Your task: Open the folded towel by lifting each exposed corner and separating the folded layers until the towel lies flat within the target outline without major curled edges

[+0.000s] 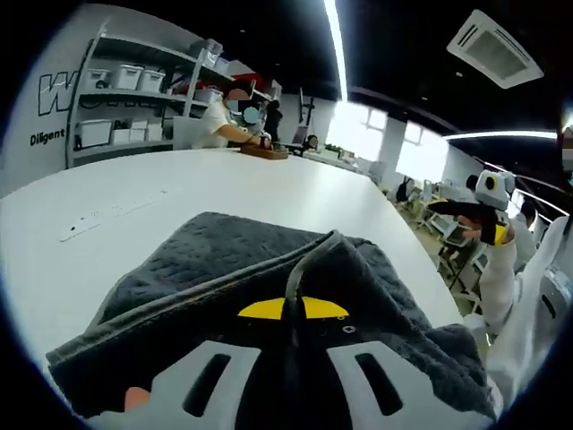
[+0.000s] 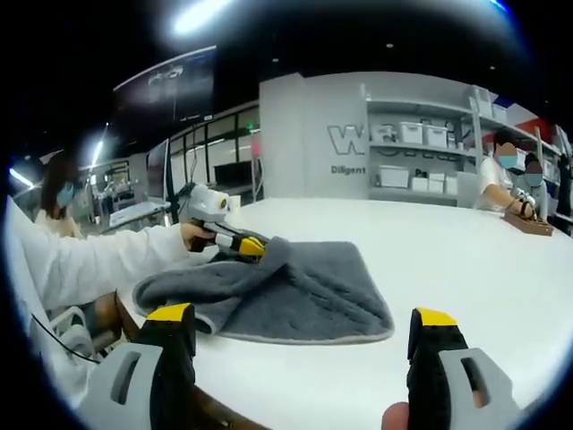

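Note:
A dark grey towel (image 1: 224, 260) lies bunched on the white table (image 1: 179, 179). My left gripper (image 1: 292, 309) is shut on a raised ridge of its cloth, yellow tips pressed together. In the right gripper view the same towel (image 2: 313, 291) spreads flat toward the right, while its left part is pulled up where the left gripper (image 2: 242, 244) pinches it, held by a white-sleeved arm (image 2: 98, 260). My right gripper (image 2: 303, 318) stands open just short of the towel's near edge, nothing between its jaws. It also appears in the left gripper view as the right gripper (image 1: 479, 215), raised off the table's right side.
Shelves with white bins (image 1: 125, 98) line the far wall. A person (image 1: 224, 116) works at a wooden board (image 1: 264, 152) at the table's far end. Faint pale marks (image 1: 98, 219) sit on the tabletop left of the towel. Another person (image 2: 58, 202) sits beyond the table edge.

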Tool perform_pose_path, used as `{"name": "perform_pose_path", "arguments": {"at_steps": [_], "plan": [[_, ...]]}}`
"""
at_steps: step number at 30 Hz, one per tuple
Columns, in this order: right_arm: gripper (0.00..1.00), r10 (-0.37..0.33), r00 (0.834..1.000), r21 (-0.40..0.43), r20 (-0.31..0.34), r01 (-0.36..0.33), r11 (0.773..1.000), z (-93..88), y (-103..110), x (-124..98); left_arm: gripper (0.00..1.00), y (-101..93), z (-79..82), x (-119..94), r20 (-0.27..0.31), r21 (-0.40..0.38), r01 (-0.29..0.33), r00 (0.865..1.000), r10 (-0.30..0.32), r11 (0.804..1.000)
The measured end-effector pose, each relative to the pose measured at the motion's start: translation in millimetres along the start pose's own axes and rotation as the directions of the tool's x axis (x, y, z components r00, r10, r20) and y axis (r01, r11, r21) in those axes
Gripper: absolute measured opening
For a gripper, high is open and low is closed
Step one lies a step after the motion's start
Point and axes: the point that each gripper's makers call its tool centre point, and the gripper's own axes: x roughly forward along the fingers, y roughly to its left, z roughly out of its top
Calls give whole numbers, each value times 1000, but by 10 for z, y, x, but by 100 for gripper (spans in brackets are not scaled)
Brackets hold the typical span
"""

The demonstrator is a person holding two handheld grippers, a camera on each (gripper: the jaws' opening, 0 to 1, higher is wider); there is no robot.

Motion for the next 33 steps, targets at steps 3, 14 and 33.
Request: {"name": "perform_pose_path", "arguments": {"at_steps": [3,14,33], "plan": [[99,3,1000,-1,3,-3,1000,9,9,-10,4,-9,33,-77,-9,-16,-19,1000,19,1000],[99,-10,1000,2,18,10,1000,43,-16,-69,4,228,70,-667,-84,-55,-155,985,150,986],[99,-10,1000,-3,5,10,1000,11,-7,-42,4,1027,-376,-1707,-342,53,-496,806,482,867]]}}
